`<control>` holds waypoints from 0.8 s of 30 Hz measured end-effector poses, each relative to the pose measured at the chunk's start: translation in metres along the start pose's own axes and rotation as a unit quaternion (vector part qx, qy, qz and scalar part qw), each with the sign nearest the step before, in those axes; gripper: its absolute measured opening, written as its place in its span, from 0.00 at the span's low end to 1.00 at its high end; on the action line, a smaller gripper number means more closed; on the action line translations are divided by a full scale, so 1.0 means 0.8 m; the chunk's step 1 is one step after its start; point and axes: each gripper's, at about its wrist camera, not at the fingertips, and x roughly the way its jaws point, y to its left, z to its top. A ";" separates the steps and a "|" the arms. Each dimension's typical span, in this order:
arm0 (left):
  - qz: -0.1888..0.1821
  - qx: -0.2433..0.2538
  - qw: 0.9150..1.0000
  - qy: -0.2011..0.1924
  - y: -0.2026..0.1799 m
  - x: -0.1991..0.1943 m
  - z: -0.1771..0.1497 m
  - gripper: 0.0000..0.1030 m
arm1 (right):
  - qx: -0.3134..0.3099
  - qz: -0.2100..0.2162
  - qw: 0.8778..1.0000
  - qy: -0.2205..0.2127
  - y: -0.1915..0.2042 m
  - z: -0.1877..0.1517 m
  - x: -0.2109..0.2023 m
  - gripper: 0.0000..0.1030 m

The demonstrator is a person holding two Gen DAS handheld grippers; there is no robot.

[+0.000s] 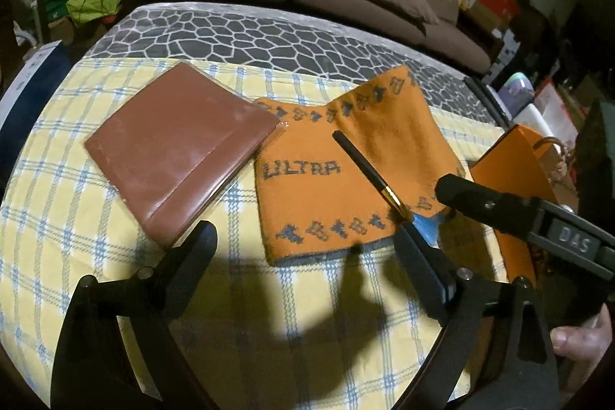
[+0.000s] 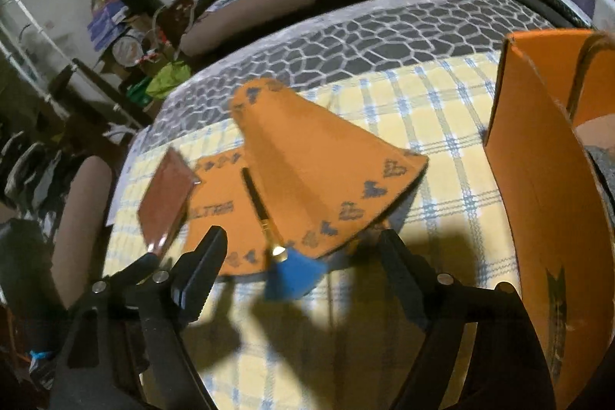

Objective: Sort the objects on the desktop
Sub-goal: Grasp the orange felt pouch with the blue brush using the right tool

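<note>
- Orange cloth (image 1: 346,156) lies on the yellow-and-blue checked tablecloth (image 1: 69,179); I take it as the landmark, since everything else sits around it.
- On the cloth, running from its middle down to its near edge, lies a black pen (image 1: 369,175) with a gold band. A small blue block (image 2: 294,275) peeks out from under that near edge, just by the pen's gold end.
- Just left of the cloth, touching or slightly overlapping its corner, sits a brown leather-look wallet or folder (image 1: 180,148) in clear wrap.
- Right of the cloth stands an open orange box (image 2: 538,179), which I judge to be where the sorted things go.
- Both tools hang over the cloth's near edge. The left gripper (image 1: 307,248) has its jaws spread wide with nothing between them; the right gripper (image 2: 303,248) is likewise spread, with the pen's gold end and the blue block lying in the gap, not pinched.
- The step in hand looks like the reach for a first object, most likely the pen. Next, the right jaws must drop astride the thin barrel and close squarely, or it may roll on the soft cloth.
- Writing: "ULTRA" is woven in grey on the cloth, with rows of small grey figures along its borders; "DAS" is stamped on the right tool's arm.
</note>
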 end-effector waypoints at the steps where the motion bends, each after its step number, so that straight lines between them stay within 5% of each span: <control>1: 0.000 0.001 1.000 0.001 0.000 0.002 0.001 0.90 | 0.005 -0.001 1.000 0.001 -0.004 0.000 0.004 0.81; 7: 0.002 0.002 1.000 0.009 -0.002 0.016 0.000 0.87 | 0.017 -0.003 1.000 0.005 -0.020 0.000 0.019 0.81; 12: -0.005 0.010 1.000 0.012 -0.007 0.024 -0.001 0.63 | 0.012 -0.004 1.000 -0.009 -0.018 0.000 0.019 0.78; 14: -0.002 0.018 1.000 0.013 -0.012 0.026 -0.002 0.56 | 0.001 -0.015 1.000 -0.012 -0.013 -0.001 0.021 0.66; 15: -0.001 0.021 1.000 0.012 -0.014 0.026 -0.002 0.55 | -0.006 -0.019 1.000 -0.012 -0.010 -0.002 0.022 0.50; 19: 0.010 0.031 0.999 0.001 -0.016 0.021 -0.003 0.18 | -0.020 -0.007 1.000 -0.011 -0.004 -0.004 0.025 0.19; 24: -0.011 0.012 1.000 -0.018 -0.007 0.004 0.003 0.06 | -0.027 0.012 0.999 -0.014 0.004 -0.006 0.021 0.12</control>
